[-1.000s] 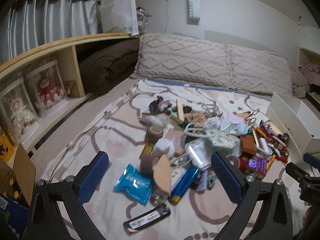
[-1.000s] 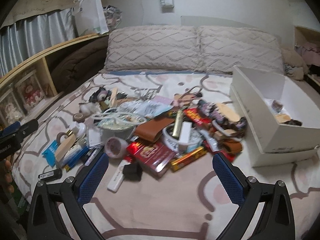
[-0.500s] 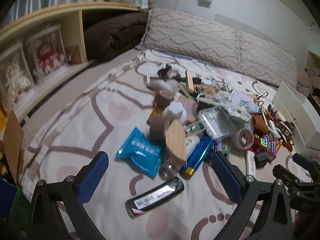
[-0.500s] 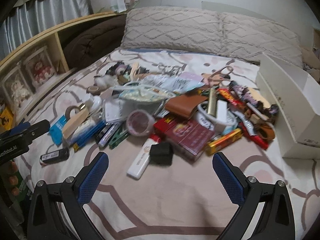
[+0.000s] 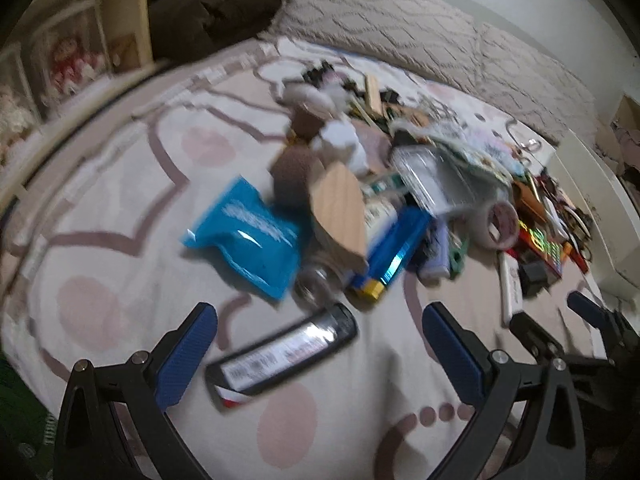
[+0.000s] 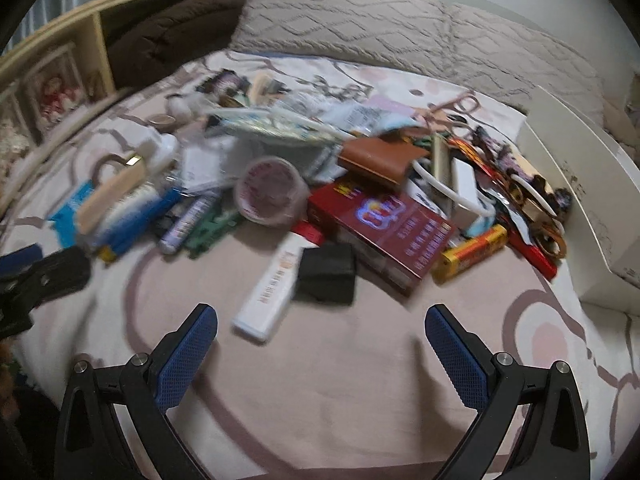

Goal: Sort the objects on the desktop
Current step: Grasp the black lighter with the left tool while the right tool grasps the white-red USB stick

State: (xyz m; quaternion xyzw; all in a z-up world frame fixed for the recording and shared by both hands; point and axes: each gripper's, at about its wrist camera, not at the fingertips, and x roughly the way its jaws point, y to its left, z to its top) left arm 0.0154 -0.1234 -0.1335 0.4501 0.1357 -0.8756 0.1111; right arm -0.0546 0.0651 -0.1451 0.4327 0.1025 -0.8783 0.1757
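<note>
Left wrist view: left tongs (image 5: 320, 334) held wide, empty, over black lighter (image 5: 282, 354) on bed (image 5: 100, 216). Right tongs (image 6: 320, 334) wide above white tube (image 6: 272, 288). Approach step judged; lowering and closing needed.

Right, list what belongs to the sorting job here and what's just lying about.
Job:
black lighter
blue packet
tape roll
red box
white tube
white bin

Lying about:
pillows
brown blanket
framed dolls
</note>
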